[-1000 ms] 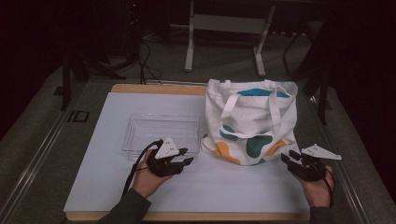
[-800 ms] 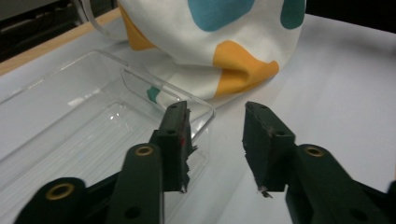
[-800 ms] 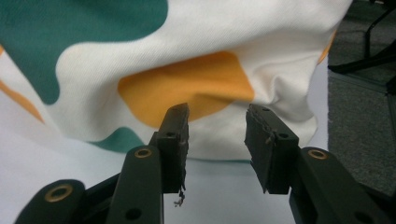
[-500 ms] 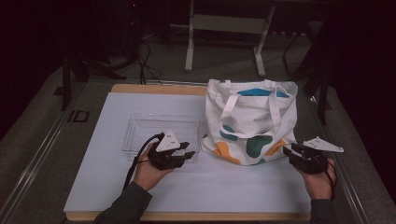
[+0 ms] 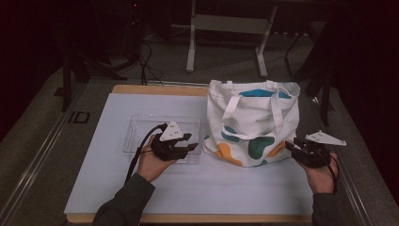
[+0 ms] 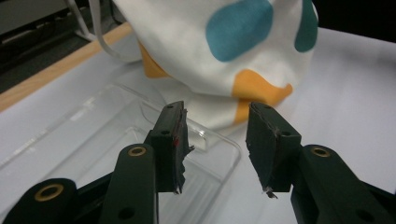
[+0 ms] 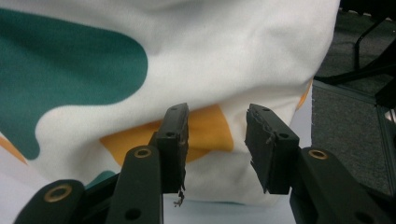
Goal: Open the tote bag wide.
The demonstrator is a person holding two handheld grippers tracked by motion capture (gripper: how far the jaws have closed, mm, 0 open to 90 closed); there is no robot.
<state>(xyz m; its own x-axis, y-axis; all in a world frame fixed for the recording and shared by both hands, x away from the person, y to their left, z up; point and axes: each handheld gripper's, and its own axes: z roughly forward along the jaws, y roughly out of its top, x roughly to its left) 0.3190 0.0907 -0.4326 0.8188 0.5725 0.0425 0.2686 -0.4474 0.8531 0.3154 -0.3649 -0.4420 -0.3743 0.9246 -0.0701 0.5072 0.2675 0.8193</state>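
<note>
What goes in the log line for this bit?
left gripper: open, over clear plastic tray | right gripper: open, beside white cloth tote bag with coloured blobs | nothing held

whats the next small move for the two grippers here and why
Probably ease both toward the tote bag. The left gripper and right gripper flank it with jaws open and empty, both aimed at its lower corners, and the clear tray beside it holds nothing.

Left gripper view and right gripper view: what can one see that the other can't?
The left gripper view has the clear plastic tray under its open jaws, plus the table's wooden edge and a bag strap. The right gripper view has grey floor past the table. Both look at the white tote bag with coloured blobs, and both have open black jaws with nothing between them.
</note>
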